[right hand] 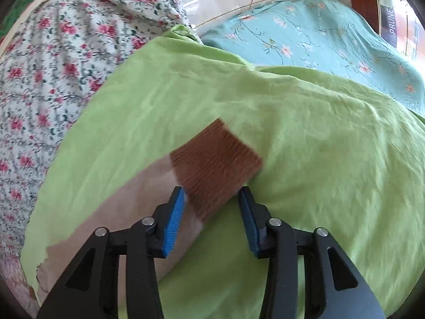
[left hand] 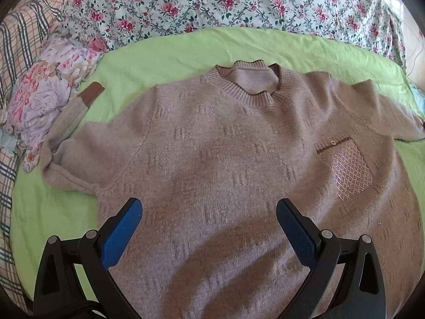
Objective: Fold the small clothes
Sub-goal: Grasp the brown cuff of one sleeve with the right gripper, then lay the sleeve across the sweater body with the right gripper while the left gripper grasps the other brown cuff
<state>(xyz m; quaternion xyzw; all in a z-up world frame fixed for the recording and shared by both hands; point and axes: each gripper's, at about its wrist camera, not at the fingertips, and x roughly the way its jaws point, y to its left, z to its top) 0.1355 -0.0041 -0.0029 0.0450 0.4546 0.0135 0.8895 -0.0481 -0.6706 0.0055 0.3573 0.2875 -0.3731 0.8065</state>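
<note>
The folding has hardly begun, by the look of it: the one sweater [left hand: 225, 164] lies face up and spread flat on the green sheet [left hand: 170, 50] of the bed, neckline [left hand: 249, 85] toward the far side, body unfolded and its breast pocket [left hand: 345, 167] showing. One sleeve runs out over the sheet to a brown cuff [left hand: 91, 93]; the other shows only as far as its shoulder in the left wrist view. The left tongs [left hand: 208, 218] hover over the lower front of the sweater with the jaws spread wide and nothing between them. In the right wrist view the right tongs [right hand: 212, 196] stand partly open astride a brown ribbed cuff [right hand: 215, 167], the blue pads on either side of it; I cannot tell whether they press on it, so the sleeve seems about to be taken rather than held. Both sleeves and the body are left to fold. Counted: one sweater, one pocket, two tongs, a flowered quilt [left hand: 212, 2] behind, one turquoise flowered cover [right hand: 318, 42] beyond the sheet.
</note>
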